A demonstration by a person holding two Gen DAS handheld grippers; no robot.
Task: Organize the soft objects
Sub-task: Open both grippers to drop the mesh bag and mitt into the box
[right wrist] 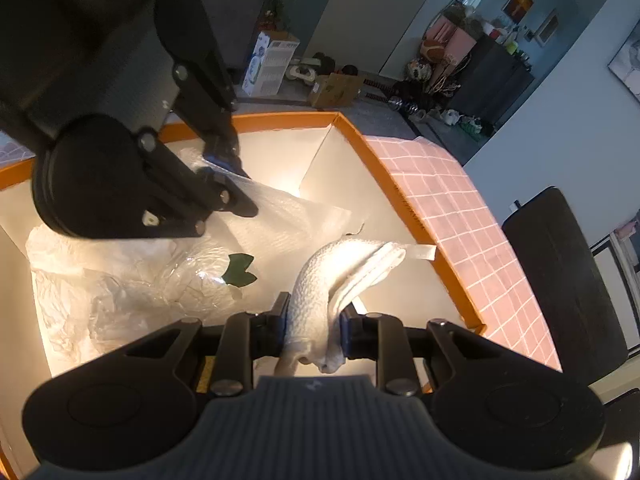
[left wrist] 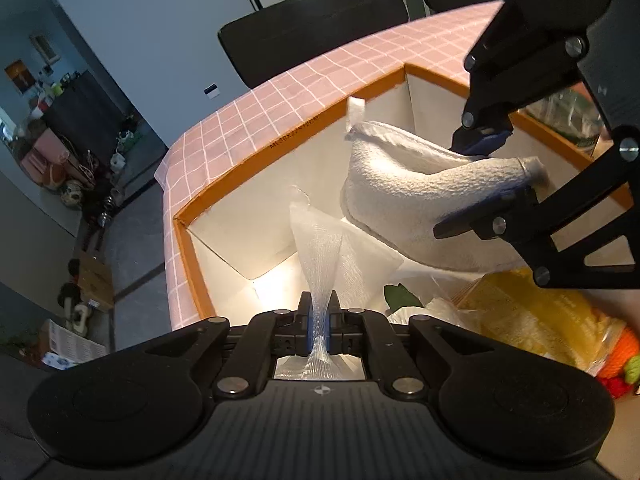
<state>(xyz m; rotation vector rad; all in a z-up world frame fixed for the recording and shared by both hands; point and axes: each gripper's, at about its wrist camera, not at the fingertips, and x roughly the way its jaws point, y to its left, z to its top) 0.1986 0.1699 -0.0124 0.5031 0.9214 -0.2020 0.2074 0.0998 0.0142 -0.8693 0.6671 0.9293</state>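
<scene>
Left gripper (left wrist: 319, 322) clamped on a strip of white mesh wrap (left wrist: 320, 256), pads nearly together with the netting bunched thin between them; wrap fanning out ahead of the fingertips and down into the orange-rimmed box (left wrist: 280, 142). Right gripper (right wrist: 314, 320) closed on a folded white towel (right wrist: 340, 268) — jaws held part way apart by the thick cloth, towel arching forward beyond the tips, its small label pointing toward the box wall to the right. Seen from the left wrist, that same towel hanging up and to the right of the left claw, pinched between the other tool's blue pads, above the box interior. Below and left of the right claw, crumpled clear plastic (right wrist: 120, 292) lying on the box floor with a dark green leaf (right wrist: 239, 270) on it. Right of the left claw, a yellow packet (left wrist: 536, 316) and, past it at the frame edge, an orange knitted toy (left wrist: 620, 360). Box standing on a pink checked tablecloth (left wrist: 248, 120), black chair (left wrist: 316, 20) beyond the far edge.
</scene>
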